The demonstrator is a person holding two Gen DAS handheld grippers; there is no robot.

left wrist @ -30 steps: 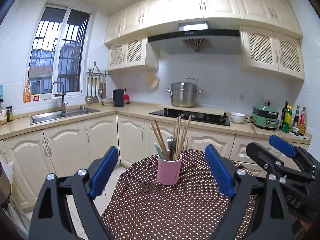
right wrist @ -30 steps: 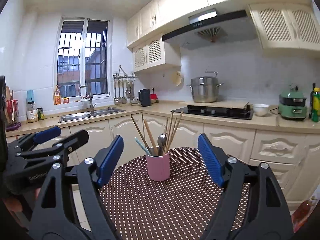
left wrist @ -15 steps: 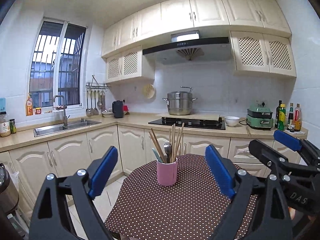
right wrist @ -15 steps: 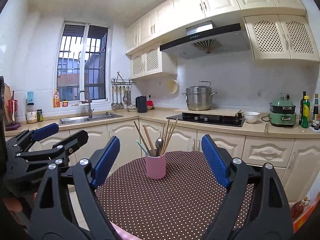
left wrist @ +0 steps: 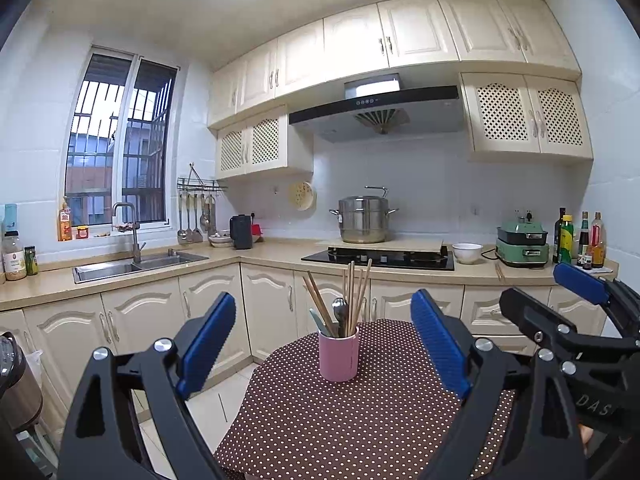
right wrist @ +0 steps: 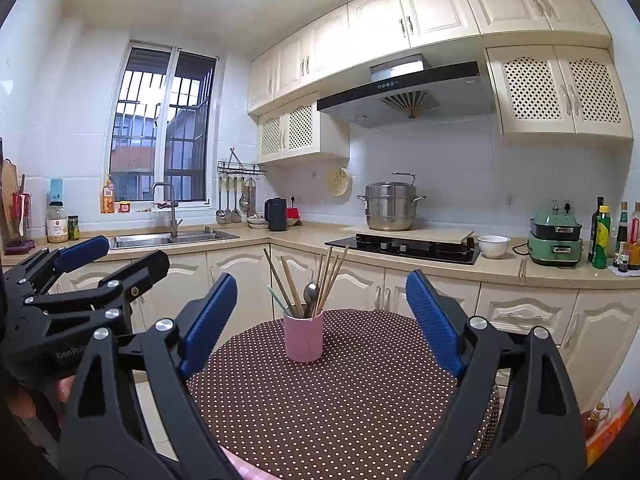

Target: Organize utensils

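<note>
A pink cup (left wrist: 338, 356) stands upright on a round table with a brown polka-dot cloth (left wrist: 360, 420). It holds several wooden chopsticks (left wrist: 354, 296), a metal spoon (left wrist: 340, 310) and a teal-handled utensil. It also shows in the right wrist view (right wrist: 303, 338). My left gripper (left wrist: 322, 340) is open and empty, held back from the cup. My right gripper (right wrist: 320, 318) is open and empty, also back from the cup. Each gripper shows at the edge of the other's view.
A kitchen counter (left wrist: 280, 250) runs behind the table with a sink (left wrist: 136, 266), a hob (left wrist: 380, 258) with a steel pot (left wrist: 362, 220), a white bowl (left wrist: 467, 252), a green appliance (left wrist: 522, 246) and bottles (left wrist: 580, 240). Floor lies left of the table.
Both grippers have pulled back and risen a little, so the cup looks smaller and farther. Both stay open and empty. The cup and utensils have not moved.
</note>
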